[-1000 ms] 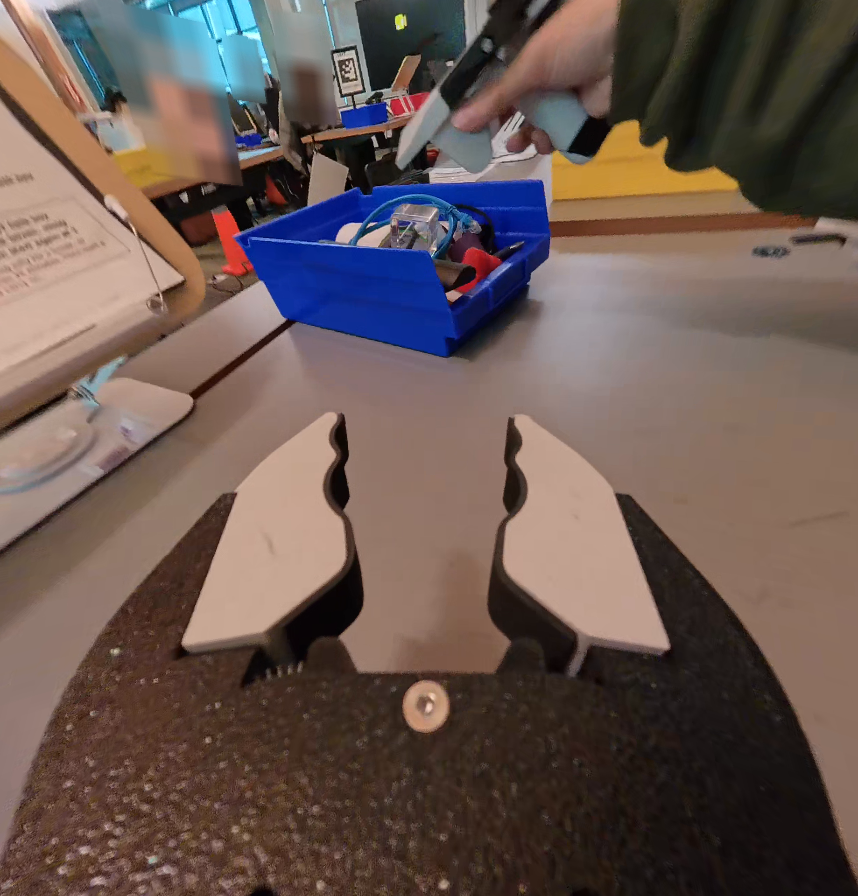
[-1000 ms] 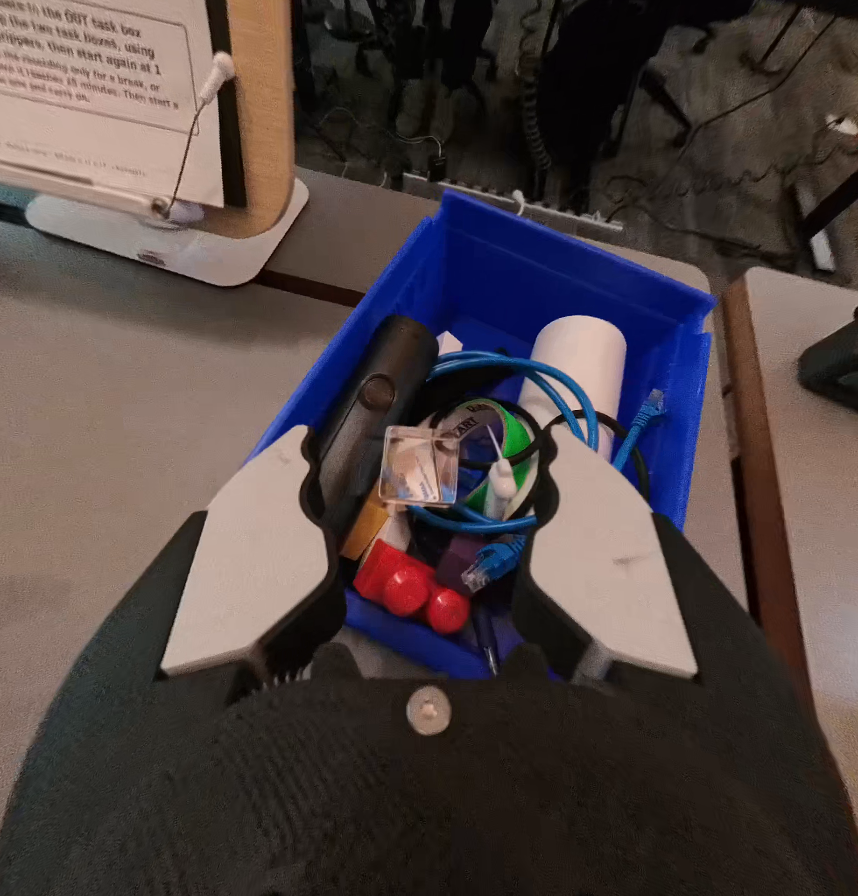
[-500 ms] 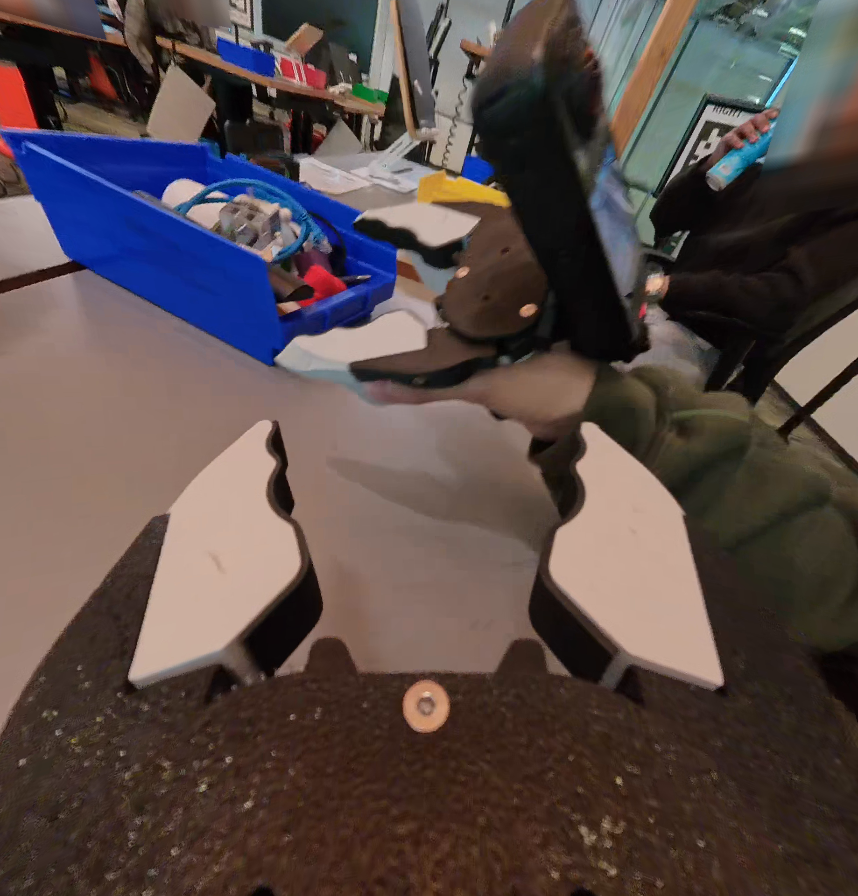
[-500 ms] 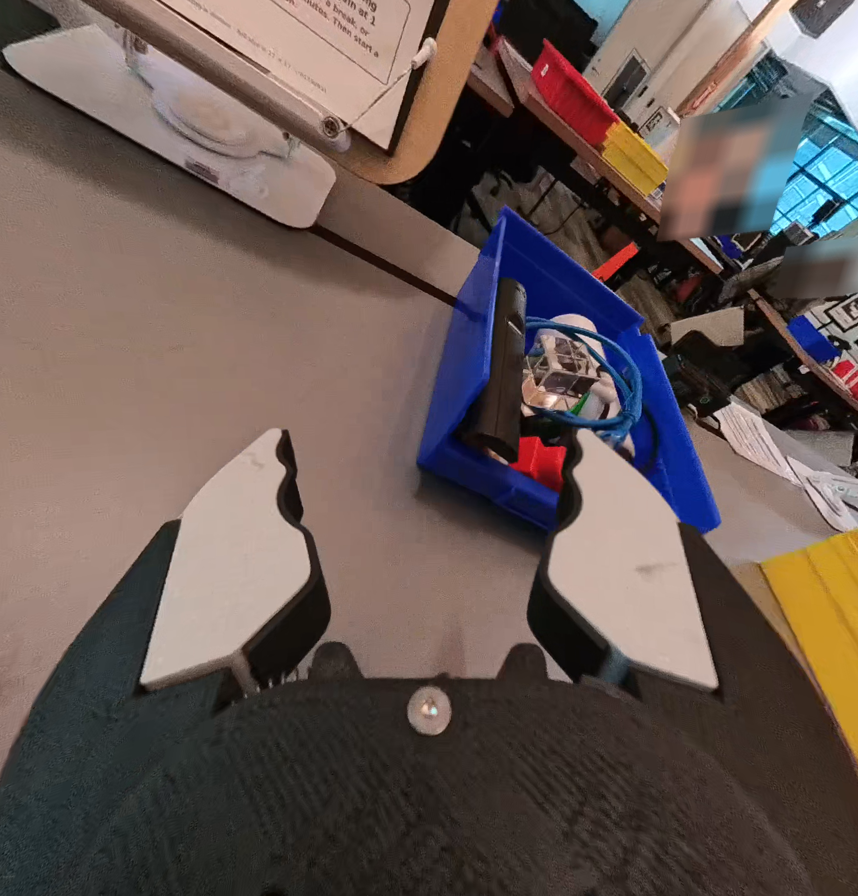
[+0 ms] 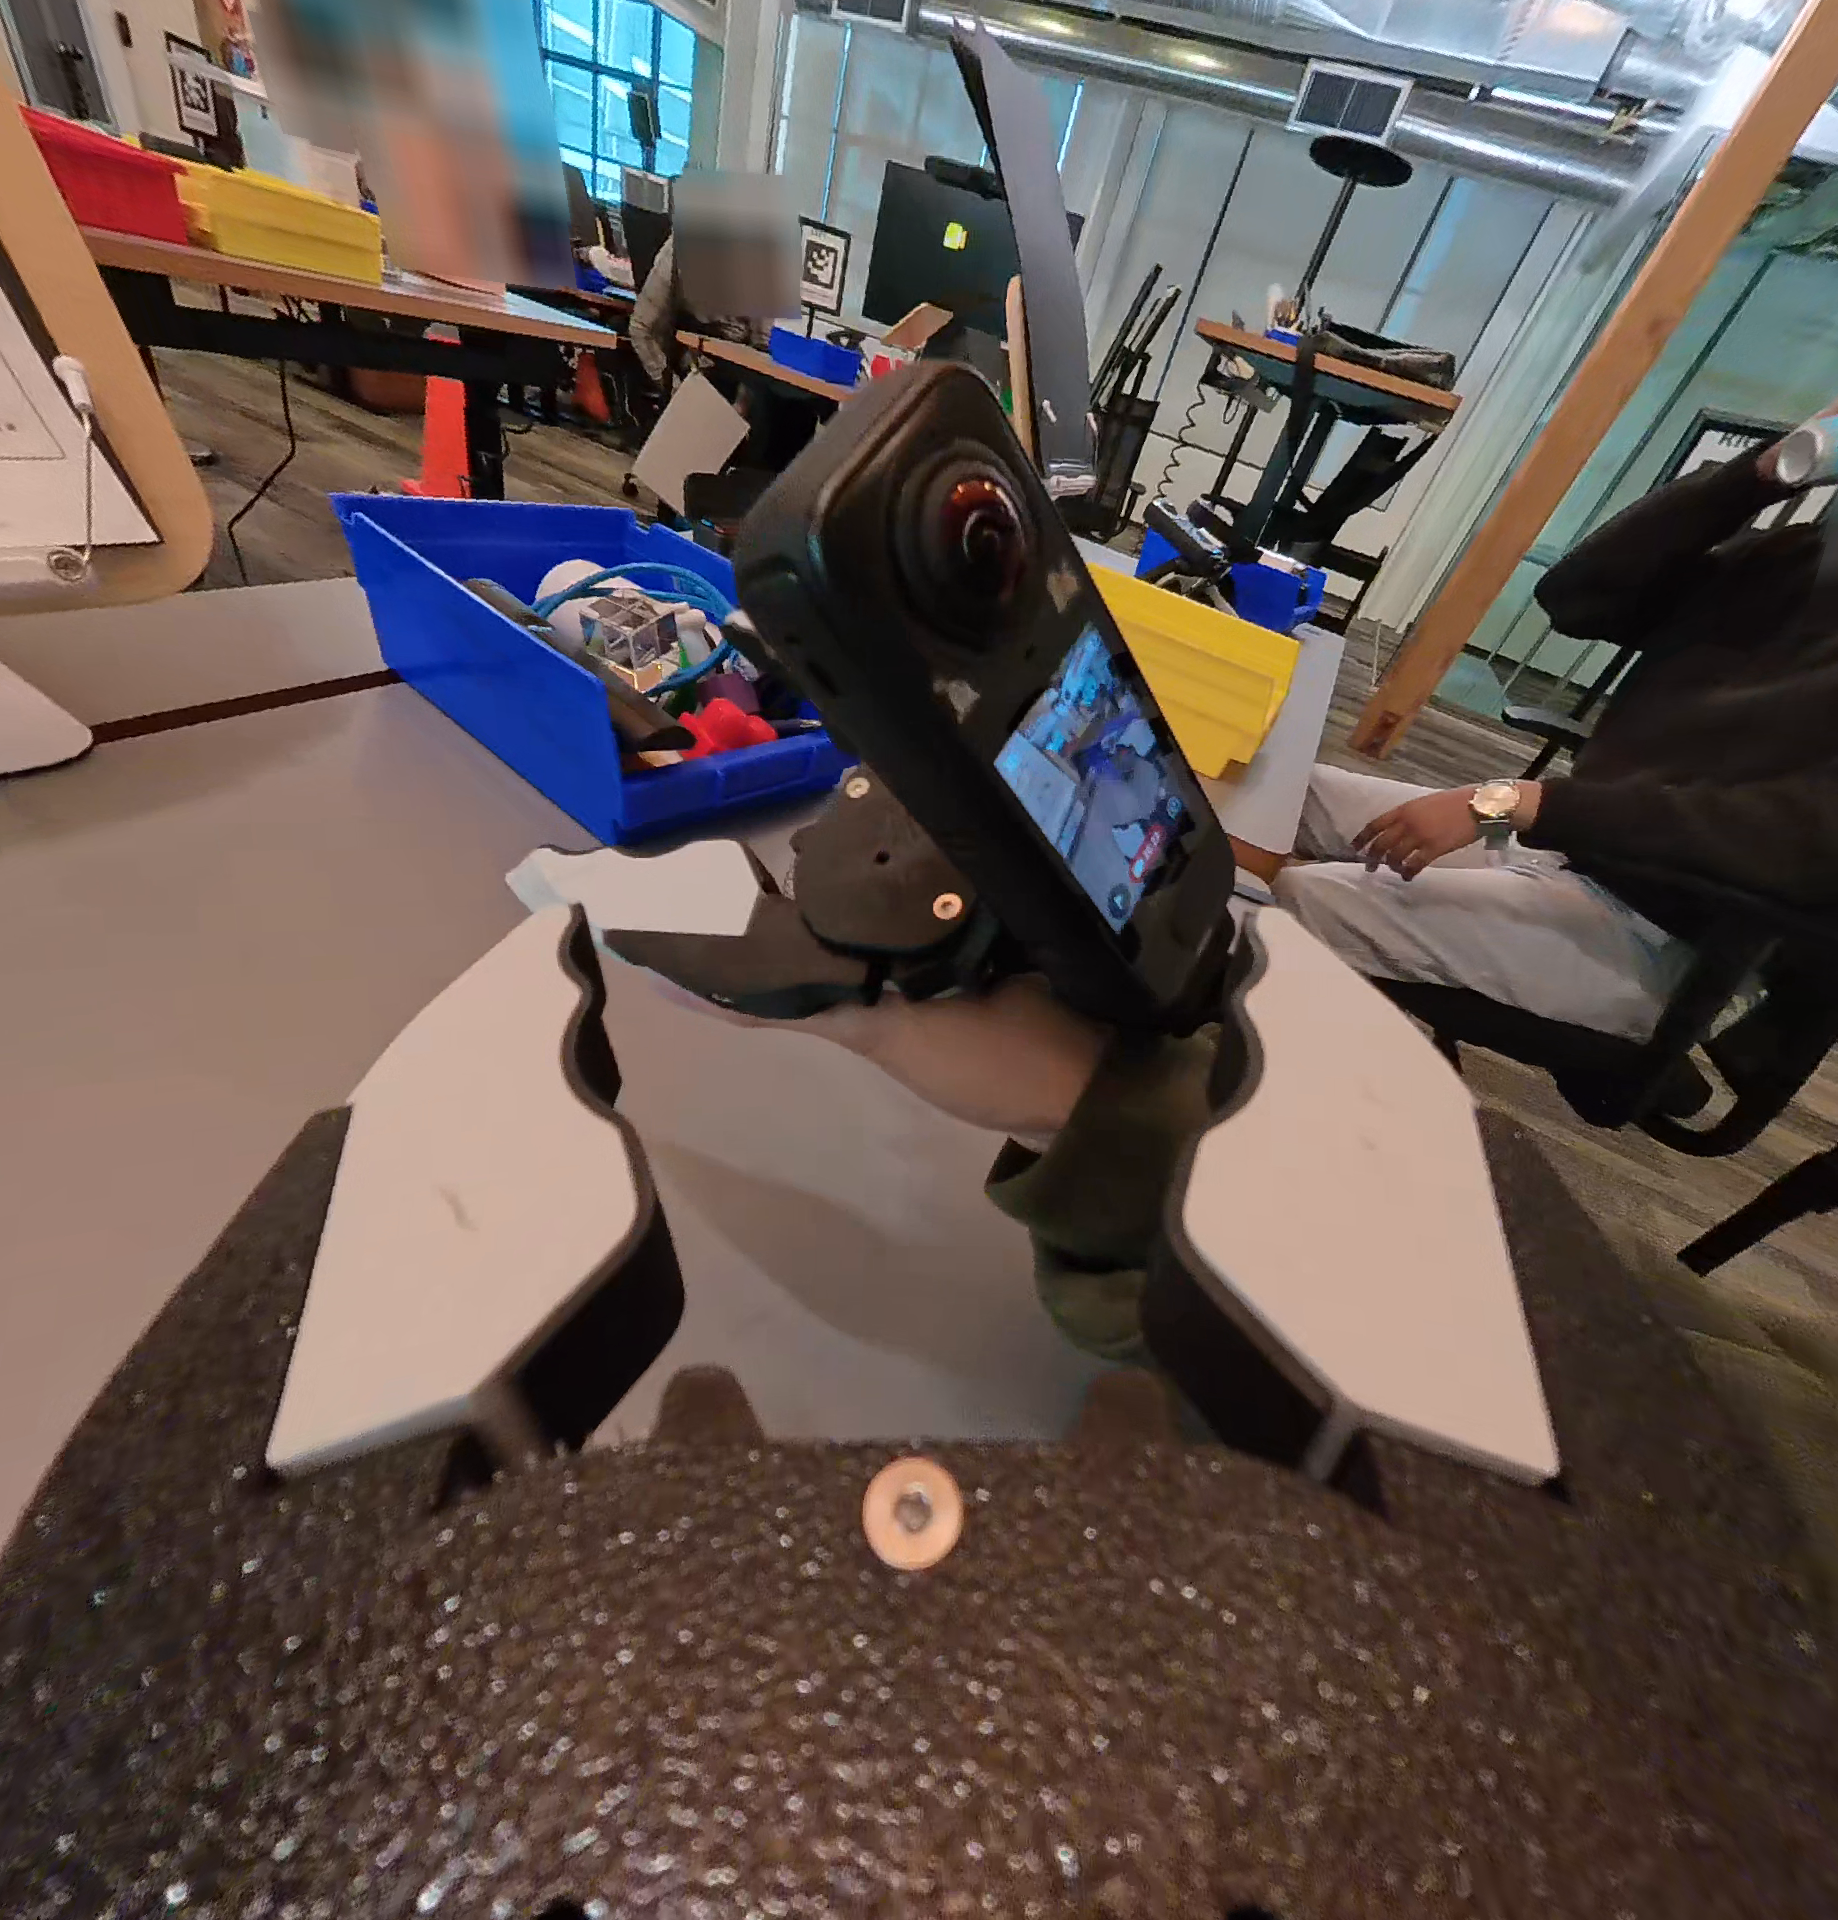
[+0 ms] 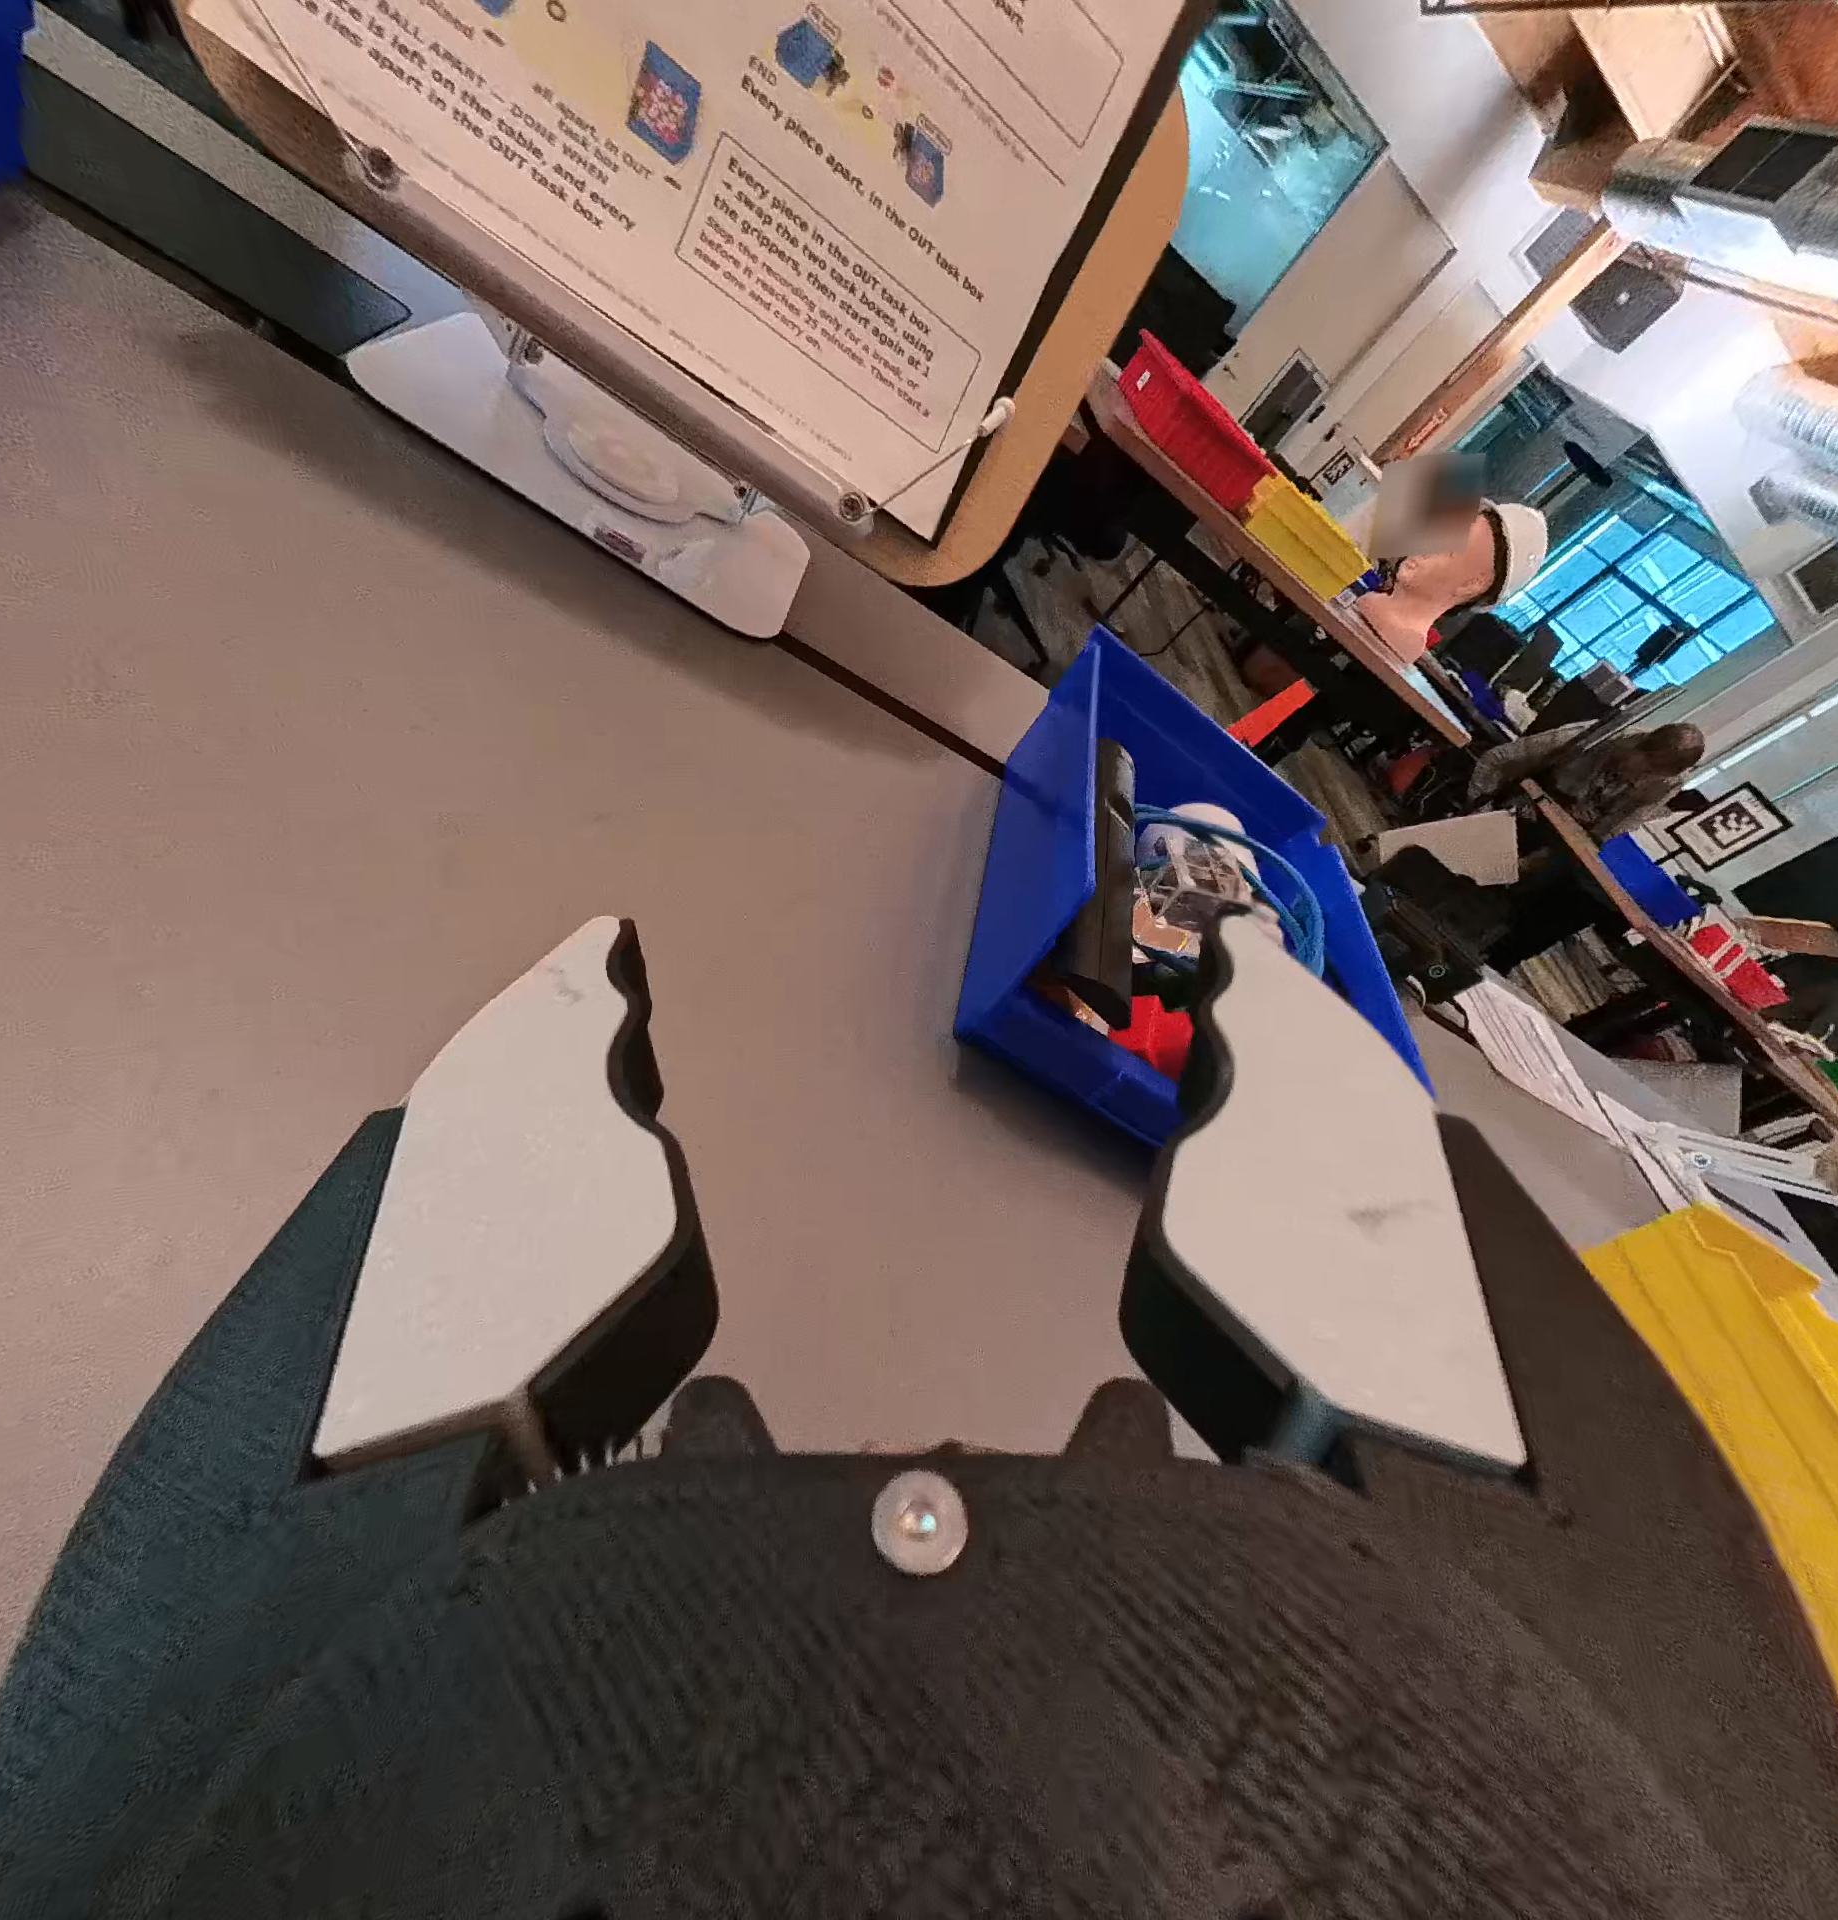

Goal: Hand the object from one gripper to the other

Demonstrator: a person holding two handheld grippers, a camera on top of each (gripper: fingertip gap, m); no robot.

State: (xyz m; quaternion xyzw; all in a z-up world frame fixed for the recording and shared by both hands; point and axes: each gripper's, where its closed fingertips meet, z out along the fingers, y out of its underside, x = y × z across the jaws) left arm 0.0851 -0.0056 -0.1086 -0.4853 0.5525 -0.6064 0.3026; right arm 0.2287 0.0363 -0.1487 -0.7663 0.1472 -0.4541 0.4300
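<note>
My left gripper (image 5: 910, 935) is open and empty, low over the grey table (image 5: 219, 987). Right in front of it a hand holds my right gripper (image 5: 645, 920), turned on its side, with its black camera (image 5: 977, 675) facing me. In the right wrist view my right gripper (image 6: 920, 935) is open and empty above the table (image 6: 375, 831). The blue bin (image 5: 499, 665) behind holds a clear cube (image 5: 624, 639), a blue cable (image 5: 676, 577), a white roll, a black cylinder and a red piece (image 5: 723, 727). The bin (image 6: 1029, 935) lies just beyond my right fingertips.
A sign board on a white stand (image 6: 686, 540) stands at the table's far left. A yellow bin (image 6: 1777, 1351) lies at the right edge, also seen in the left wrist view (image 5: 1195, 665). A seated person (image 5: 1673, 810) is off the table to the right.
My right gripper left its place above the bin, came down near the table and rolled sideways. My left gripper swung right to face it and its jaws opened wider.
</note>
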